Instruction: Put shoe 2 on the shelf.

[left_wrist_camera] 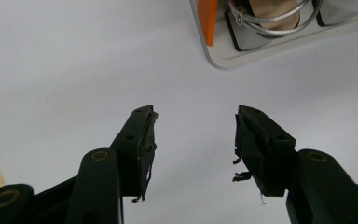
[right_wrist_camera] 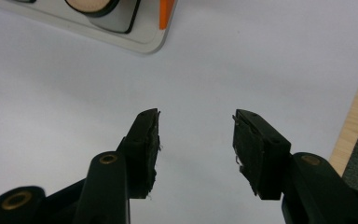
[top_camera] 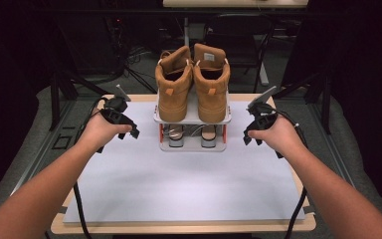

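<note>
Both my grippers, left (top_camera: 129, 130) and right (top_camera: 248, 135), gape wide, empty, flanking the rack (top_camera: 192, 144) to reach the boots (top_camera: 193, 84).

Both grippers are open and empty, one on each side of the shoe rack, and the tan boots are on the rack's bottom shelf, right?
Not quite. The high view shows the tan boots on the top shelf of the shoe rack; a different pair sits below. The rest holds: left gripper and right gripper are open, empty, one on each side.
</note>
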The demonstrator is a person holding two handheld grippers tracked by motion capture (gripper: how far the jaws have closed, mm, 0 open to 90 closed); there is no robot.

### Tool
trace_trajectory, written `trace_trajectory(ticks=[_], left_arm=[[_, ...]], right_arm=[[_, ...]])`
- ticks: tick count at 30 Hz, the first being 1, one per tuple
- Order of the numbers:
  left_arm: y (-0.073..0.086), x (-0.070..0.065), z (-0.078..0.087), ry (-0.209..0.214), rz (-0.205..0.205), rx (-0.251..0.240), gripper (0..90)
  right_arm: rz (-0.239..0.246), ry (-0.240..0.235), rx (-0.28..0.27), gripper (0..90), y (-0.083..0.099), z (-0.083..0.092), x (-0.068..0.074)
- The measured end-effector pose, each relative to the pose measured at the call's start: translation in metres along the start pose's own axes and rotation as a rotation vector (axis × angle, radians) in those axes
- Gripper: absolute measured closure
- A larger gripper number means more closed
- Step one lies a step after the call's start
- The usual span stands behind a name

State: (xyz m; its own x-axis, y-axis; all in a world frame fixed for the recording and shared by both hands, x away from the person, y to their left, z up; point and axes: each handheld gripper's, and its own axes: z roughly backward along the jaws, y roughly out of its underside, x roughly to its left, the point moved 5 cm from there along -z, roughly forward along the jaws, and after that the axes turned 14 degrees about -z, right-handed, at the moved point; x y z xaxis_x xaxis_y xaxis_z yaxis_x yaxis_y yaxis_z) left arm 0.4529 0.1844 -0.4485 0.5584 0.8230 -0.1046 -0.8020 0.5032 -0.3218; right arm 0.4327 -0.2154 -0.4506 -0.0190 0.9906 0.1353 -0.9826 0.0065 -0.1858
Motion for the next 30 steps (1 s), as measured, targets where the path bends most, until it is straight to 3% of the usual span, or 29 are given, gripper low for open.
trace_trajectory(ticks=[4, 6, 7, 8, 10, 13, 17, 19, 20, 21, 23, 25, 30], left_arm=[[0.011, -0.002, -0.009, 0.018, 0.004, -0.009, 47.8], [0.015, -0.001, -0.012, 0.004, -0.001, -0.017, 48.0], [0.017, -0.001, -0.014, -0.003, -0.003, -0.018, 48.1], [0.021, -0.003, -0.016, 0.001, -0.006, -0.019, 48.2], [0.026, -0.005, -0.019, -0.002, -0.026, -0.020, 48.3], [0.034, -0.011, -0.023, -0.017, -0.058, -0.033, 48.6], [0.046, -0.018, -0.028, -0.006, -0.085, -0.059, 48.9], [0.052, -0.022, -0.031, 0.016, -0.091, -0.063, 48.9], [0.055, -0.024, -0.032, 0.026, -0.090, -0.074, 48.9], [0.058, -0.025, -0.034, 0.034, -0.094, -0.081, 48.9], [0.063, -0.028, -0.036, 0.043, -0.099, -0.080, 48.9], [0.066, -0.030, -0.038, 0.044, -0.098, -0.097, 49.0], [0.074, -0.035, -0.044, 0.045, -0.112, -0.124, 49.0]], right_arm=[[0.025, -0.007, -0.001, 50.6, 0.009, -0.008, 0.004], [0.050, -0.015, 0.001, 50.6, 0.014, -0.013, 0.006], [0.044, -0.011, -0.033, 50.6, 0.016, -0.016, 0.009], [0.071, -0.008, -0.020, 50.6, 0.019, -0.017, 0.010], [0.112, 0.001, -0.021, 50.6, 0.024, -0.019, 0.011], [0.135, -0.032, -0.032, 50.4, 0.031, -0.024, 0.015], [0.159, -0.074, -0.034, 50.1, 0.046, -0.032, 0.021], [0.184, -0.069, -0.035, 50.0, 0.054, -0.034, 0.023], [0.188, -0.103, -0.032, 49.8, 0.059, -0.036, 0.026], [0.210, -0.072, -0.025, 49.7, 0.062, -0.037, 0.026], [0.218, -0.099, -0.058, 49.7, 0.069, -0.041, 0.029], [0.235, -0.108, -0.034, 49.7, 0.075, -0.043, 0.031], [0.262, -0.116, -0.064, 49.8, 0.086, -0.051, 0.036]])
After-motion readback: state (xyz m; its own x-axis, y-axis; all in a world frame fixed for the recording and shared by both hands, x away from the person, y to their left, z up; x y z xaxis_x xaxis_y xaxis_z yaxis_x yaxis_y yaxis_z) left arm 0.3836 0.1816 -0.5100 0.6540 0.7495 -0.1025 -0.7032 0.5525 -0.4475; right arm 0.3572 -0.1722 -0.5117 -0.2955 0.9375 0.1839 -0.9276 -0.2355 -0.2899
